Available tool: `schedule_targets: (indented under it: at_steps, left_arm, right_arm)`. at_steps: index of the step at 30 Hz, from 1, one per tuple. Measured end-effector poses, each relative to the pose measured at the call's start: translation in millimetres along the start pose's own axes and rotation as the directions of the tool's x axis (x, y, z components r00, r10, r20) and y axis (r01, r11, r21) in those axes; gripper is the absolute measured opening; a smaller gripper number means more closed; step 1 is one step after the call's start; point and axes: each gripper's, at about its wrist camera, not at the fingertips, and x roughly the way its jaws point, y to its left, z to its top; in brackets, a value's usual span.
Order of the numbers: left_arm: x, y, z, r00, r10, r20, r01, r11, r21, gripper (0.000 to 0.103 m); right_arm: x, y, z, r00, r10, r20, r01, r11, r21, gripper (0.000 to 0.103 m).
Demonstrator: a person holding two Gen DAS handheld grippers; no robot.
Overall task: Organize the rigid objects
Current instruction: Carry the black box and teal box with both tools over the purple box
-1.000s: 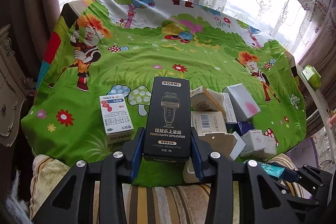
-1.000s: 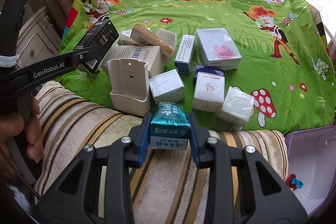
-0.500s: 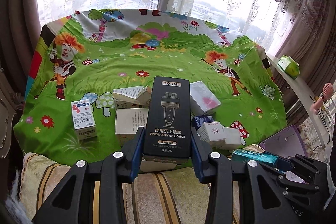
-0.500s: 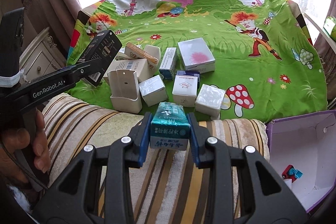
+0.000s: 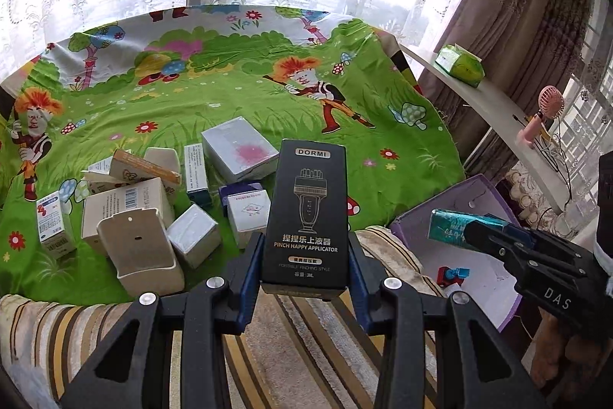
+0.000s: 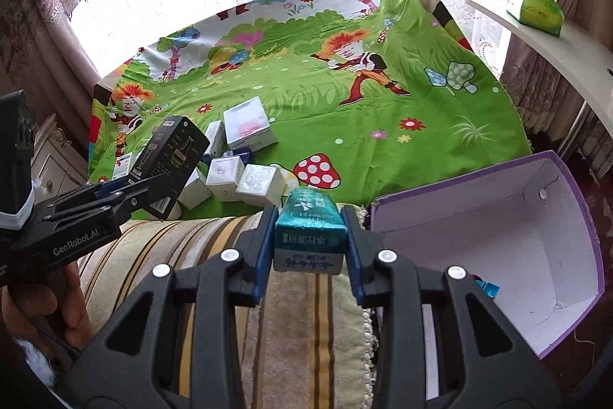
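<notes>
My left gripper [image 5: 304, 278] is shut on a tall black DORMI box [image 5: 308, 213] and holds it upright above the striped towel. It also shows in the right wrist view [image 6: 172, 156]. My right gripper [image 6: 308, 248] is shut on a teal and white carton [image 6: 309, 232], held above the towel's edge just left of the open purple box [image 6: 486, 244]. In the left wrist view the carton [image 5: 448, 227] hangs over that purple box [image 5: 429, 217]. Several white boxes [image 5: 191, 186] lie in a heap on the green cartoon cloth [image 5: 230, 94].
A striped towel [image 6: 306, 313] covers the near edge. A small red and blue toy [image 5: 452, 275] lies inside the purple box. A white ledge [image 5: 498, 110] at right bears a green tissue pack [image 5: 459, 66] and a pink fan [image 5: 540, 117]. A cabinet [image 6: 57, 156] stands at left.
Both grippers have swung to the right with their boxes. The heap of boxes has slid left in both views and the purple box has come fully into view.
</notes>
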Motion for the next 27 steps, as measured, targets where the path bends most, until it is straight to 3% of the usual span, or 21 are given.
schedule_targets:
  at_steps: [10,18,27]
  left_arm:
    - [20.0,-70.5,-8.1,0.988,-0.124,-0.094,0.134,0.985,0.105,0.041]
    - [36.6,-118.0,-18.0,0.957,-0.216,-0.193,0.247,0.956,0.155,0.041]
    - [54.8,-160.3,-25.6,0.929,-0.251,-0.272,0.31,0.929,0.203,0.042]
  right_arm:
    - [-28.4,-91.7,-12.1,0.984,-0.176,0.032,0.17,0.976,0.135,0.037]
    - [-45.0,-144.6,-26.0,0.962,-0.274,0.017,0.263,0.94,0.218,0.037]
    - [-52.5,-179.9,-42.6,0.944,-0.328,-0.013,0.319,0.905,0.282,0.037]
